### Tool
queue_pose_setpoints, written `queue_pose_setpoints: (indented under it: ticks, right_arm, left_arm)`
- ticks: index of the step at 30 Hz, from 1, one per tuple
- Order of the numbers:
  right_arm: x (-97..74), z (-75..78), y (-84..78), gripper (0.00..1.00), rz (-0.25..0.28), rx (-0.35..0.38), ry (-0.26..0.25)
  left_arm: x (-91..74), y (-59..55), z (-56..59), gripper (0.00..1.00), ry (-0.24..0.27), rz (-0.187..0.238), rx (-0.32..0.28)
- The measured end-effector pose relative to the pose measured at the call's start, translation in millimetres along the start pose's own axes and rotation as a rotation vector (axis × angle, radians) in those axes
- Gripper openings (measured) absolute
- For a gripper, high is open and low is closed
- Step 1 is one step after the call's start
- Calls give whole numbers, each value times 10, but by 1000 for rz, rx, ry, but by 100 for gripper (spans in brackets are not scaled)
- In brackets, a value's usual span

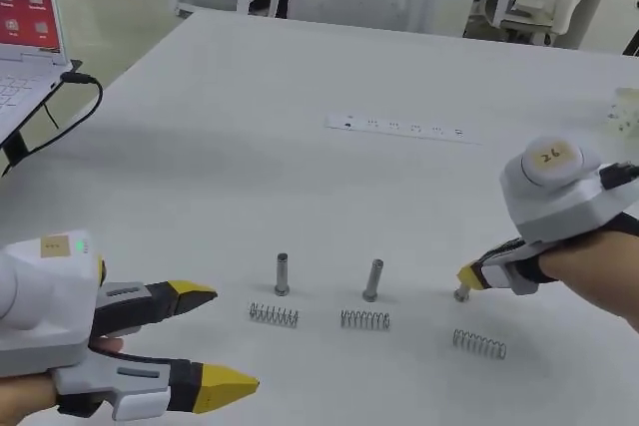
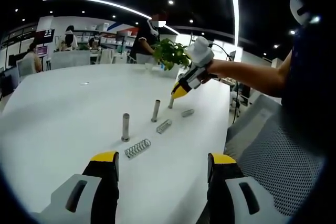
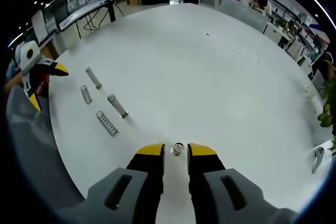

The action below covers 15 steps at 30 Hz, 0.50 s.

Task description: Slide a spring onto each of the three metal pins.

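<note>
Three short metal pins stand in a row on the white table (image 1: 300, 177): the left pin (image 1: 282, 274), the middle pin (image 1: 373, 280) and the right pin (image 1: 461, 293). A spring lies in front of each: left spring (image 1: 274, 315), middle spring (image 1: 365, 320), right spring (image 1: 479, 344). My right gripper (image 3: 177, 156) has its jaws close on either side of the right pin's top (image 3: 177, 149). It reaches in from the right (image 1: 469, 276). My left gripper (image 1: 215, 338) is open and holds nothing, at the near left, just left of the left spring (image 2: 137, 148).
A white power strip (image 1: 399, 129) lies across the table's middle, far behind the pins. A laptop (image 1: 25, 17) with a black cable (image 1: 85, 97) sits at the far left edge. Chairs stand beyond the far edge. A potted plant (image 2: 168, 53) is off to the right end.
</note>
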State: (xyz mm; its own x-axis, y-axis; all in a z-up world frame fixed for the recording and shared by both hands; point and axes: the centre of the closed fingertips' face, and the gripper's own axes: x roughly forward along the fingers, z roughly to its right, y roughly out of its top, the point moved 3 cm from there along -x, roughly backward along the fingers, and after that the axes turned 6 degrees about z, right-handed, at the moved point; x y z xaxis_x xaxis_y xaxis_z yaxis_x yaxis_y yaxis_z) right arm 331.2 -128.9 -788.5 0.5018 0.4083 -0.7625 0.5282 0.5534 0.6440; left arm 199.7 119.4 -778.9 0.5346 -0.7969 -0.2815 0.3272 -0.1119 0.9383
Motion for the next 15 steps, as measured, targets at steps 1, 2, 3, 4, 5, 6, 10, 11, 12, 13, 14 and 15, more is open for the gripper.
queue_pose_setpoints:
  ticks: [1, 2, 3, 4, 5, 6, 10, 11, 12, 13, 14, 15]
  right_arm:
    - [0, 1, -2, 16, 0, -1, 0]
    - [0, 4, -5, 16, 1, -4, 0]
    - [-1, 7, -6, 17, 1, -5, 0]
    - [-2, 8, -8, 17, 2, -6, 0]
    - [-3, 8, -10, 18, 2, -7, 1]
    - [-5, 8, -11, 18, 2, -8, 1]
    - [-14, 7, -11, 19, 8, -11, 5]
    - [-21, 6, -10, 19, 10, -12, 4]
    - [-26, 5, -10, 19, 11, -13, 4]
    - [-26, 6, -11, 19, 12, -13, 4]
    - [-28, 8, -13, 19, 13, -14, 5]
    - [-33, 9, -16, 19, 13, -13, 5]
  left_arm:
    - [0, 1, 0, 64, 0, 0, 0]
    - [-1, 0, 1, 64, 1, 0, 0]
    - [-1, 1, 1, 64, 1, 1, 0]
    - [0, 2, 2, 64, 1, 1, 0]
    - [0, 2, 3, 64, 1, 1, 0]
    - [0, 1, 6, 64, 0, 1, 1]
    - [-1, 1, 7, 64, 0, 1, 1]
    - [-2, 1, 7, 64, 0, 1, 1]
    - [-3, 2, 7, 64, 0, 1, 1]
    - [-4, 2, 8, 64, 0, 1, 1]
    - [-5, 1, 7, 64, 1, 1, 1]
    - [-6, 1, 6, 64, 1, 1, 1]
